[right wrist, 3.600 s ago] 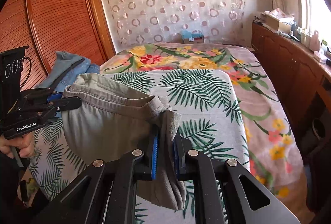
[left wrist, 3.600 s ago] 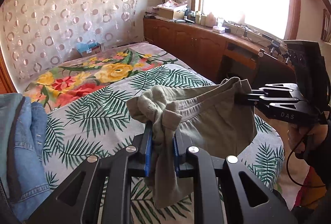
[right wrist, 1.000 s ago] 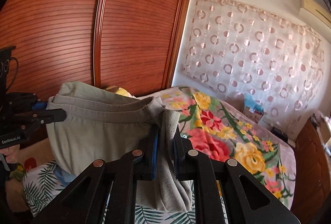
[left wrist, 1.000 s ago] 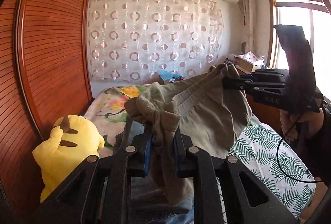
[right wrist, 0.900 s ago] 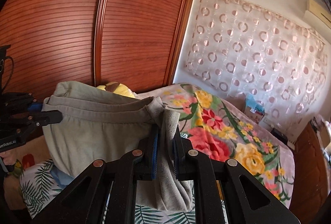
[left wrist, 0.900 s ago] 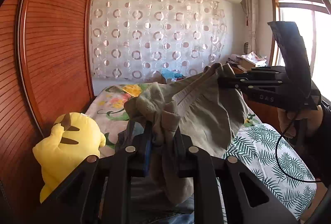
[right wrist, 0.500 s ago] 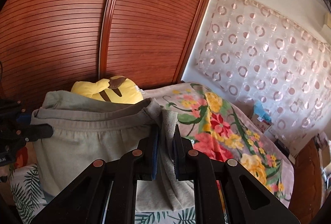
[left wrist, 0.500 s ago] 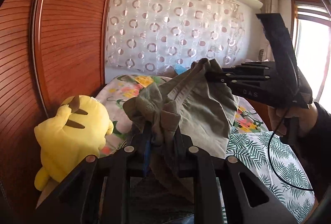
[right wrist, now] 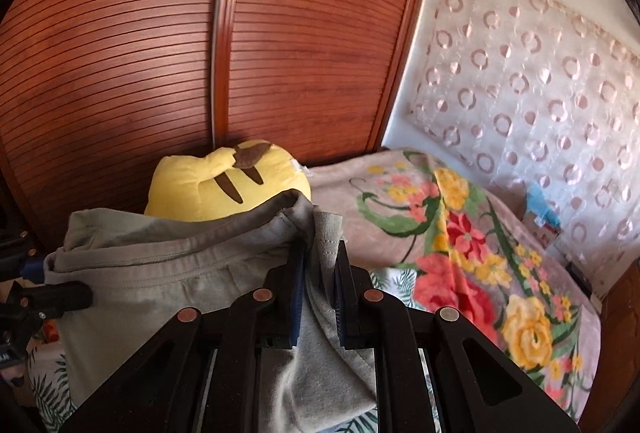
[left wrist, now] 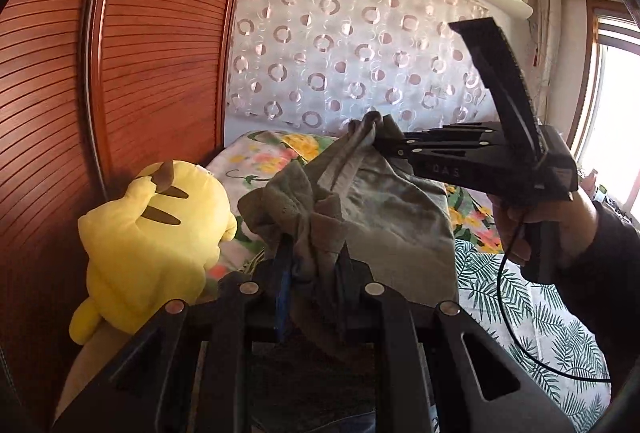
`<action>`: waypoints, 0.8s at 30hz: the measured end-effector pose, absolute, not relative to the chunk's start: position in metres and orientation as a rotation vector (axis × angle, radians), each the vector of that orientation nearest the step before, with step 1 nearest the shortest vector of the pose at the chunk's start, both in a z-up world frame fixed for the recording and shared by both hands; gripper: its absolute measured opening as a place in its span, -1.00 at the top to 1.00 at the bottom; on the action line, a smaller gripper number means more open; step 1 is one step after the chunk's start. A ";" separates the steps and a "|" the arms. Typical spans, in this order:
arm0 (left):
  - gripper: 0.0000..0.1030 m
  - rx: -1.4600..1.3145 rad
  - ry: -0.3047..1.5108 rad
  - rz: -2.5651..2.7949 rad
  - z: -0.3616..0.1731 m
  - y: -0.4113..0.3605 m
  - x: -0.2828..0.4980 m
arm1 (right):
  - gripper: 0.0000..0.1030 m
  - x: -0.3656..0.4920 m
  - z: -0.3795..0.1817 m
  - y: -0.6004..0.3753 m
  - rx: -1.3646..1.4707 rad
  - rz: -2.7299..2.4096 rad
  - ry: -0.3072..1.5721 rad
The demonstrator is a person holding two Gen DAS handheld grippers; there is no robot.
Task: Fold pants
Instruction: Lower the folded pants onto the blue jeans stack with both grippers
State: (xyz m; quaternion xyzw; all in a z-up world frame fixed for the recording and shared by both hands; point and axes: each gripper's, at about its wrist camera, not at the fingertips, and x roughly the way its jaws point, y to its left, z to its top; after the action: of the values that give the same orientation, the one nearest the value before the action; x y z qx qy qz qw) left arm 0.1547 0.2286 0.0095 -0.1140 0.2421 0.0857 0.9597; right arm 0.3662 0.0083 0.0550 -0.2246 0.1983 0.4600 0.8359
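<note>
Folded grey-green pants (left wrist: 392, 209) hang in the air between both grippers, above the bed. My left gripper (left wrist: 314, 257) is shut on one bunched corner of the waistband. In the left wrist view the right gripper (left wrist: 380, 141) pinches the far corner, a hand holding its handle at the right. In the right wrist view my right gripper (right wrist: 320, 253) is shut on the pants (right wrist: 160, 273), and the left gripper (right wrist: 76, 291) grips the other corner at the left edge. The cloth sags between the two grips.
A yellow plush toy (left wrist: 156, 229) lies against the brown slatted wardrobe door (left wrist: 120, 73) at the bed's left side. The bed carries a floral blanket (right wrist: 460, 245) and a palm-leaf sheet (left wrist: 540, 321). A circle-pattern curtain (left wrist: 360, 45) covers the far wall.
Both grippers have swung left with the pants toward the wardrobe side; the plush toy now looms larger and nearer. The left gripper has sunk a little. Both grips hold unchanged.
</note>
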 end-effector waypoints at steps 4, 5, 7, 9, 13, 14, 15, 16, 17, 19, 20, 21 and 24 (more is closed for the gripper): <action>0.63 -0.234 0.491 0.173 0.011 0.229 0.154 | 0.62 0.369 0.064 -0.008 -0.411 1.008 0.428; 0.63 -0.233 0.492 0.172 0.011 0.230 0.155 | 0.47 0.369 0.068 -0.012 -0.398 1.006 0.421; 0.63 -0.234 0.491 0.174 0.011 0.230 0.155 | 0.32 0.366 0.076 -0.022 -0.363 1.000 0.399; 0.63 -0.238 0.490 0.176 0.011 0.231 0.154 | 0.30 0.364 0.080 -0.030 -0.334 1.016 0.388; 0.63 -0.240 0.495 0.182 0.008 0.230 0.154 | 0.30 0.352 0.077 -0.038 -0.350 1.022 0.389; 0.63 -0.237 0.497 0.186 0.007 0.230 0.154 | 0.30 0.349 0.074 -0.039 -0.355 1.040 0.399; 0.62 -0.233 0.501 0.191 0.006 0.230 0.155 | 0.30 0.347 0.071 -0.040 -0.359 1.061 0.409; 0.62 -0.227 0.511 0.202 0.004 0.231 0.156 | 0.30 0.345 0.067 -0.040 -0.369 1.076 0.417; 0.62 -0.224 0.519 0.209 0.002 0.231 0.157 | 0.30 0.344 0.062 -0.038 -0.382 1.083 0.425; 0.62 -0.228 0.539 0.222 -0.005 0.235 0.160 | 0.31 0.347 0.055 -0.033 -0.413 1.079 0.445; 0.63 -0.229 0.547 0.226 -0.008 0.237 0.161 | 0.31 0.351 0.053 -0.029 -0.423 1.073 0.457; 0.62 -0.232 0.556 0.231 -0.012 0.239 0.162 | 0.31 0.357 0.052 -0.027 -0.423 1.071 0.470; 0.62 -0.235 0.575 0.236 -0.020 0.243 0.165 | 0.31 0.375 0.049 -0.017 -0.391 1.082 0.498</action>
State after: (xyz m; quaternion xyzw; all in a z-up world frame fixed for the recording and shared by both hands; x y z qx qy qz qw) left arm 0.1647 0.2431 -0.0197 -0.1152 0.2824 0.1160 0.9453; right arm 0.3745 -0.0171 0.0490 -0.1828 0.2329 0.5063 0.8100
